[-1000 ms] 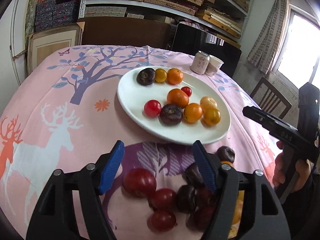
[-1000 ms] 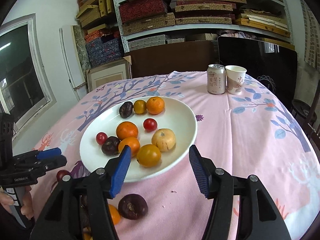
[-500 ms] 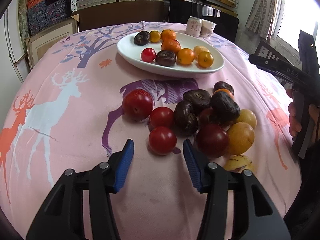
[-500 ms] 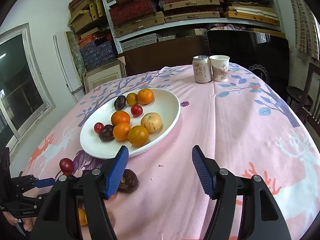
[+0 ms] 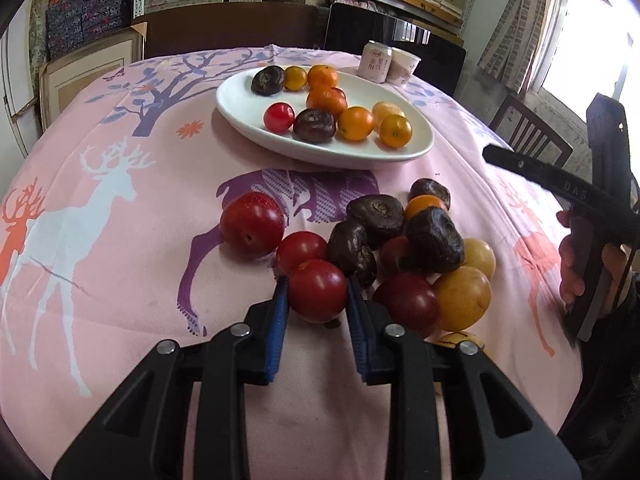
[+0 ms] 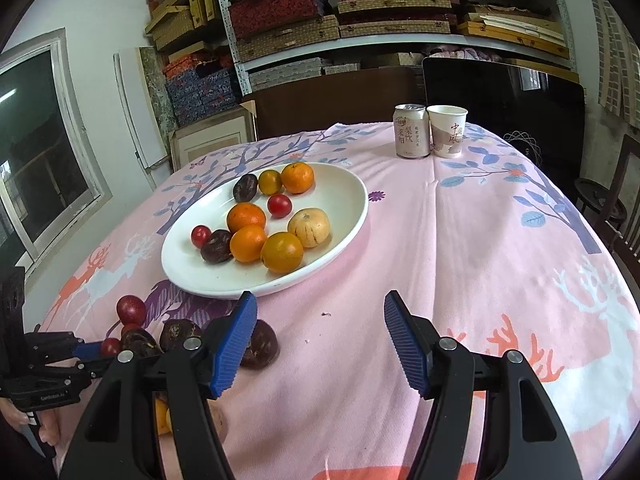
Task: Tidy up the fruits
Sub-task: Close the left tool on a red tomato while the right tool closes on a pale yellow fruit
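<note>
A heap of loose fruit (image 5: 400, 248), red, dark brown and yellow, lies on the pink tablecloth near the front edge. My left gripper (image 5: 318, 300) is shut on a small red tomato (image 5: 318, 290) at the near side of that heap, both blue pads pressing its sides. A white plate (image 5: 240, 108) farther back holds several oranges, dark fruits and small tomatoes. My right gripper (image 6: 320, 332) stands open above bare cloth right of the heap, nothing between its fingers; a dark fruit (image 6: 262, 344) lies just beside its left finger.
A drink can (image 6: 410, 130) and a paper cup (image 6: 446, 130) stand at the far side of the table. Shelves with boxes fill the back wall. A wooden chair (image 5: 528, 132) stands to the right. Bare cloth (image 6: 500, 248) spreads right of the plate.
My left gripper drew back from the plate toward the near heap, sank, and closed its jaws on the red tomato. The right gripper pulled back slightly, still open.
</note>
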The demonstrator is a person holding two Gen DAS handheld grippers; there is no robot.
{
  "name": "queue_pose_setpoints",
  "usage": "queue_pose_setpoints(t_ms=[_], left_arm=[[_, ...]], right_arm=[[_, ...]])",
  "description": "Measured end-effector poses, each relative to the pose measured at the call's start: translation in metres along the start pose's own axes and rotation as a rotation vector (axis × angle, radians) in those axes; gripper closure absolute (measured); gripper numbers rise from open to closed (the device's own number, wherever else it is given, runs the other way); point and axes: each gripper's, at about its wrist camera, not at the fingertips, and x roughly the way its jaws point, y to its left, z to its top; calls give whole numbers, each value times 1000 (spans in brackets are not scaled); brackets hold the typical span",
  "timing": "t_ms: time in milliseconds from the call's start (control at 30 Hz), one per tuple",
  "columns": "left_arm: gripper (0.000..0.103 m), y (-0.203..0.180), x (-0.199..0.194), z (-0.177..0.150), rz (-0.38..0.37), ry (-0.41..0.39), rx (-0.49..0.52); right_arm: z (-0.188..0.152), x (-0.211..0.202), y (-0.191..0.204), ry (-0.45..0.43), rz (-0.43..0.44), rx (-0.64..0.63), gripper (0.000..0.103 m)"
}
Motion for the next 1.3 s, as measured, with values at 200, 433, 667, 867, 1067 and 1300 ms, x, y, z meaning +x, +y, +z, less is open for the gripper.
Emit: queue_pose_setpoints(t_ms=[200,433,667,867,1067,1300], left_arm=[[75,7,-7,2,-30,-36,-35],[75,2,-10,0,-42,-42,-8],[75,2,-10,0,-50,-41,-9],[75,2,-10,0,-49,-41,-11],[75,3,-10,0,-50,-42,-16],[75,6,-11,0,-50,-50,-26]], right_arm=[[-30,-3,30,151,142,-98,38],[-43,-6,53,209,171,-194,42],[-43,7,66,242,148,-222,42],[-45,15,67,277,198,-194,62],[-45,3,62,224,200,-169,62],[-42,-7,48,178,188,-112,62]])
